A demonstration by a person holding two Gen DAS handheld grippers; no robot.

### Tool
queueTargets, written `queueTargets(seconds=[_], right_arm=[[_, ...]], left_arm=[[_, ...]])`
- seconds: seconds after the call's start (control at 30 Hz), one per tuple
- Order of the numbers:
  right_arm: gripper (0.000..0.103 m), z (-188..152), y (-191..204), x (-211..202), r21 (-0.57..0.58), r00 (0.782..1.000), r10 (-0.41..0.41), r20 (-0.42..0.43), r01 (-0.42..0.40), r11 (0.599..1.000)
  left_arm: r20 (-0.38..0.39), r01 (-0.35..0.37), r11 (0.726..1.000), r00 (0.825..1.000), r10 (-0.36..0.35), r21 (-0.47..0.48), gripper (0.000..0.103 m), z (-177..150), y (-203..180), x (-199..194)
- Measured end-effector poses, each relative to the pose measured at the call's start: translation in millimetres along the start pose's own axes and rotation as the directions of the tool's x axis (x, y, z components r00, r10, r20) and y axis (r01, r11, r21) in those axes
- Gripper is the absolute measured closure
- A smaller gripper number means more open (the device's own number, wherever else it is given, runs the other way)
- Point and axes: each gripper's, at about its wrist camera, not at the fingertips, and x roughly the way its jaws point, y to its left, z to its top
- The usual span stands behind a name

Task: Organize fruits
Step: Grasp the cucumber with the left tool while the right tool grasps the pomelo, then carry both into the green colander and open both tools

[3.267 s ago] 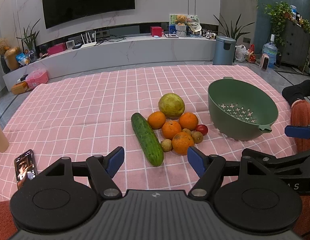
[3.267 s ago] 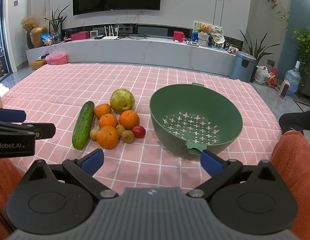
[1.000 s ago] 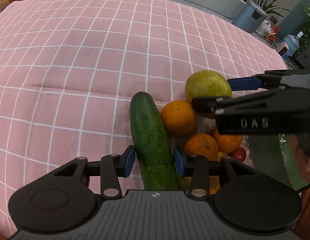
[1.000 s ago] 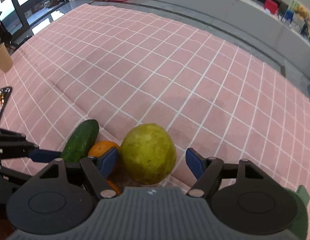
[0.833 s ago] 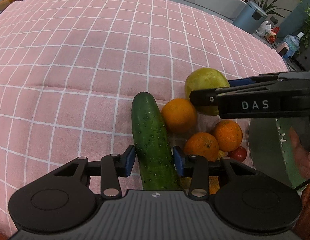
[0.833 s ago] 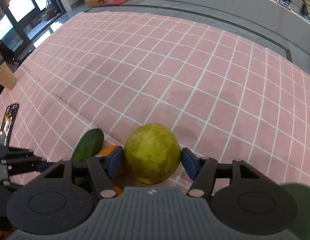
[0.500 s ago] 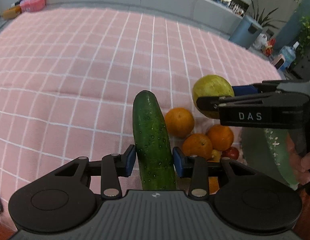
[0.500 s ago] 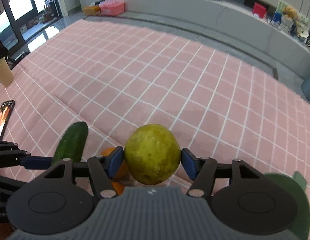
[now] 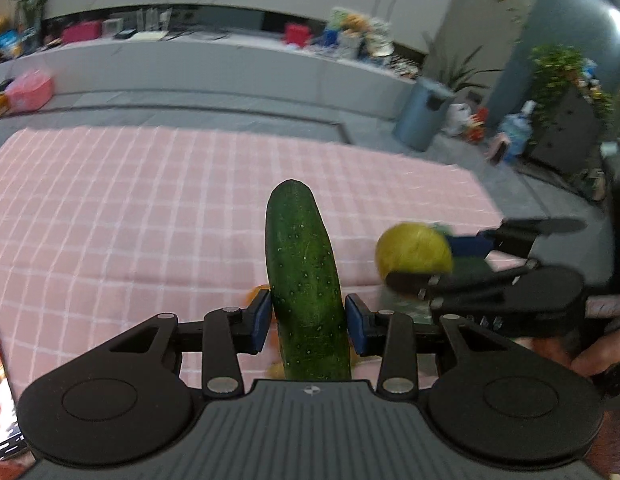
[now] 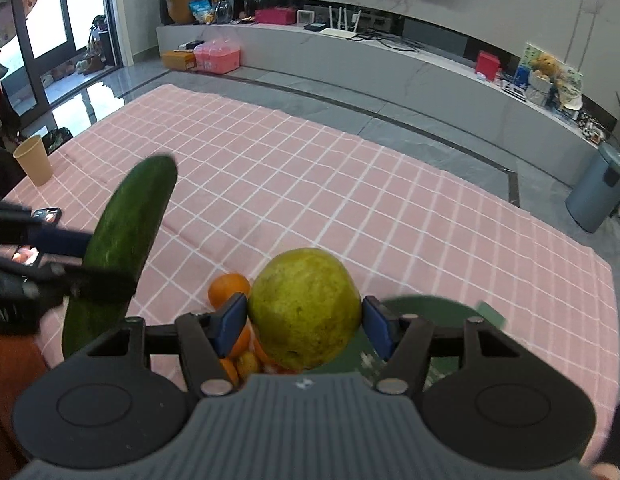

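Note:
My left gripper (image 9: 305, 320) is shut on a dark green cucumber (image 9: 303, 280), lifted off the pink checked cloth (image 9: 149, 208) and pointing away from the camera. My right gripper (image 10: 303, 322) is shut on a large yellow-green round fruit (image 10: 303, 306), also held in the air. In the right wrist view the cucumber (image 10: 125, 240) hangs at the left in the left gripper (image 10: 65, 260). Oranges (image 10: 227, 288) and small fruits stay on the cloth below the yellow-green fruit. The green colander (image 10: 438, 312) shows just behind the right fingers. In the left wrist view the yellow-green fruit (image 9: 414, 254) is at the right.
A paper cup (image 10: 33, 160) and a phone (image 10: 41, 216) lie at the cloth's left side. A grey bin (image 10: 600, 196) stands on the floor past the cloth's far right corner. A long low counter (image 10: 350, 56) with clutter runs along the wall.
Both grippers closed on their fruit and lifted: the cucumber and the yellow-green fruit have risen off the cloth, and both cameras tilted up toward the room.

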Motion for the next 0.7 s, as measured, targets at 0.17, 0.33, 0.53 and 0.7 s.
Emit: queueTargets(seconds=[0.17,0.33,0.53,0.7], right_arm=[[0.043,-20,-20,-29,0.016,1.000,-0.026,-0.002,0.026,1.000],[0.043,-40,-42,-38,0.029,0.997,-0.069,-0.037,0.070,0.997],[0.043,-61,-71,-27,0.037,0.992,-0.088,-0.092,0.091,0.995],[0.043,-72,-87,-6,0.004,0.987,-0.092,-0.129,0.094,0.996]], left_arm=[[-0.012,0.095,0.995,0.995,-0.095,0.038,0.058,15,-28,5],[-0.056,0.159,0.984,0.986,-0.155,0.075,0.059,28,-59,36],[-0.139,0.231,0.968,0.966,-0.217,0.097,0.059,38,-91,86],[-0.220,0.216,0.966,0.958,-0.183,0.139,0.059,36,-110,128]])
